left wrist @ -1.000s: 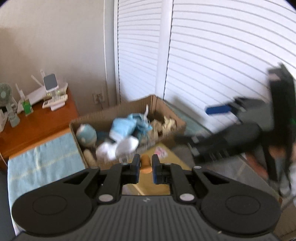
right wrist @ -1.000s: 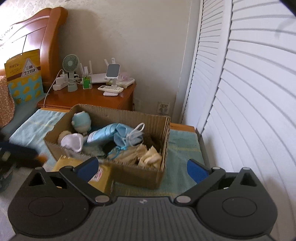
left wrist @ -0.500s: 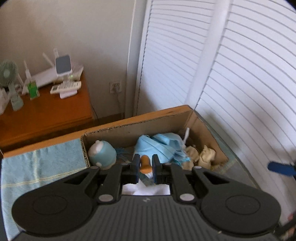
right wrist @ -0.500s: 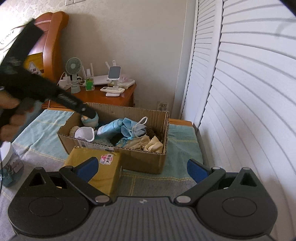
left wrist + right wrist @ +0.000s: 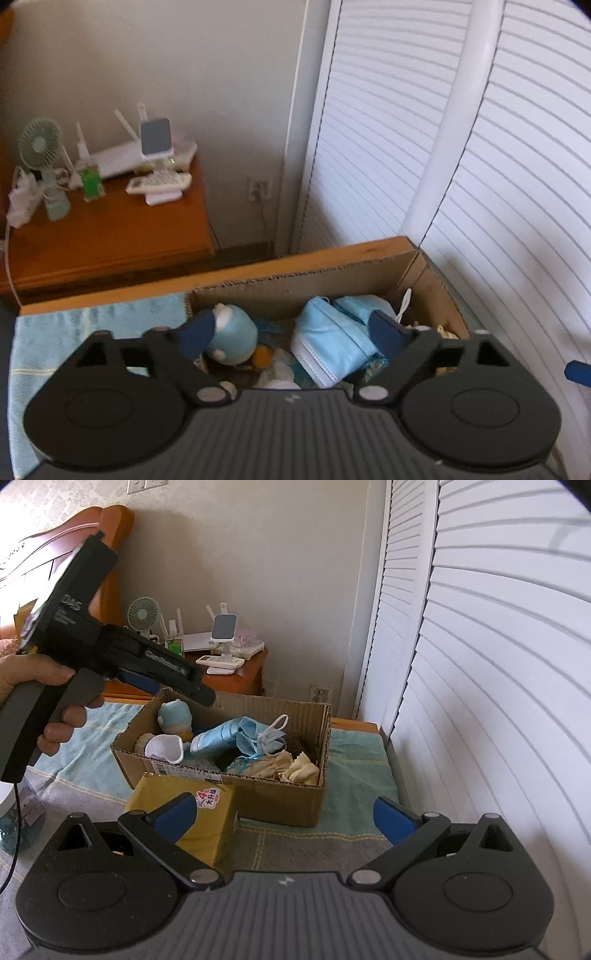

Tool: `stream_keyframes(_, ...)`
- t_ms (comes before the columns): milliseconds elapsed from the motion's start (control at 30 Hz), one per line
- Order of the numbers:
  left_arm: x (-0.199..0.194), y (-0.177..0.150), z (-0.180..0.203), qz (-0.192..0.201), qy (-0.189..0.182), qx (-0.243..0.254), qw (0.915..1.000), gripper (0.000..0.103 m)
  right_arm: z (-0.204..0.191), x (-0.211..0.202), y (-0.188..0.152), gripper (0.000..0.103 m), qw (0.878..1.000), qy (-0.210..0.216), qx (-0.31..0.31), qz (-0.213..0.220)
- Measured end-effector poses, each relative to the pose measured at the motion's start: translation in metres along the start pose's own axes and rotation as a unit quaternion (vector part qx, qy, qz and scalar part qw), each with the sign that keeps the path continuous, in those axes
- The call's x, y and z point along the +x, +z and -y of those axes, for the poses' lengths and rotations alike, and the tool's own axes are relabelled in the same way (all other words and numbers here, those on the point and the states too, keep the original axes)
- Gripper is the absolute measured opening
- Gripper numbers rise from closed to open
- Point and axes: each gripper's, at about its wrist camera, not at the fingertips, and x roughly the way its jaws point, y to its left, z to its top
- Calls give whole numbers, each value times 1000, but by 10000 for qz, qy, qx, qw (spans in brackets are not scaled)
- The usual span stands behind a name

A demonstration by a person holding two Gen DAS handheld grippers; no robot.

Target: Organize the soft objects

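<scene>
White louvered doors (image 5: 480, 646) and a beige wall closed in the corner of the room. The left gripper (image 5: 291, 334) hung over the cardboard box (image 5: 280, 805) with its blue fingertips (image 5: 195, 332) spread wide and nothing between them. Directly below its gap lay a light-blue plush toy (image 5: 232, 339) with an orange spot, and just to the right of that a stack of blue face masks (image 5: 332, 343). In the right wrist view a hand (image 5: 44, 690) held this gripper by its grey handle above the box's far left corner.

The right gripper (image 5: 288, 816) was released too, its fingers wide apart and empty, well back from the box. Beyond it the box sat on a teal towel (image 5: 358, 768), which lay on the bed. Inside were the plush toy, a white sock-like piece (image 5: 166, 747), the masks with their white ear loops, and cream cloth bundles (image 5: 291, 770) at the right end. A yellow packet (image 5: 184, 797) lay against the box's near wall. Behind stood a wooden nightstand (image 5: 110, 229) carrying a small green fan (image 5: 38, 144), a router and a phone on a stand (image 5: 155, 136).
</scene>
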Motion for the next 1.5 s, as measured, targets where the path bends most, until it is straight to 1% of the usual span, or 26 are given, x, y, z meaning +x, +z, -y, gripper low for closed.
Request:
stream_keyframes(133, -28, -10, 7, 180, 220, 240, 9993, 100, 0, -5, 1, 103, 10000, -34, 66, -2)
stream_keyframes(233, -49, -22, 15, 262, 392, 521, 9975, 101, -2, -10, 4, 103, 9998, -162, 145, -42)
stream_keyframes(367, -80, -51, 35, 364, 708, 1022, 9916, 102, -5, -14, 7, 103, 9985, -339, 337, -272)
stream_keyframes(467, -100, -78, 49, 400, 837, 1170, 9888, 102, -7, -21, 4, 103, 9972, -386, 506, -402)
stream_keyframes(533, -115, -94, 54, 392, 814, 1089, 9899, 102, -11, -26, 1, 103, 9964, -422, 567, -473)
stream_keyframes(600, -131, -105, 57, 439, 803, 872, 9920, 102, -14, -33, -3, 103, 9953, -482, 625, -565)
stream_keyframes(700, -154, -117, 64, 437, 972, 617, 9924, 102, -20, -46, -11, 103, 9935, -544, 691, -718)
stream_keyframes(867, -179, -127, 67, 288, 1208, 94, 9922, 102, -32, -67, -24, 103, 9922, -531, 710, -871)
stream_keyframes(933, -184, -130, 65, 263, 1210, -83, 9923, 102, -35, -75, -26, 103, 9920, -539, 727, -877)
stream_keyframes(1100, -193, -132, 64, 310, 1234, -274, 9915, 102, -38, -86, -24, 103, 9929, -523, 712, -793)
stream_keyframes(1233, -195, -131, 65, 341, 1258, -300, 9910, 102, -39, -89, -20, 103, 9934, -496, 723, -739)
stream_keyframes(1500, -192, -131, 63, 241, 1261, -360, 9911, 102, -39, -89, -18, 103, 9937, -473, 715, -715)
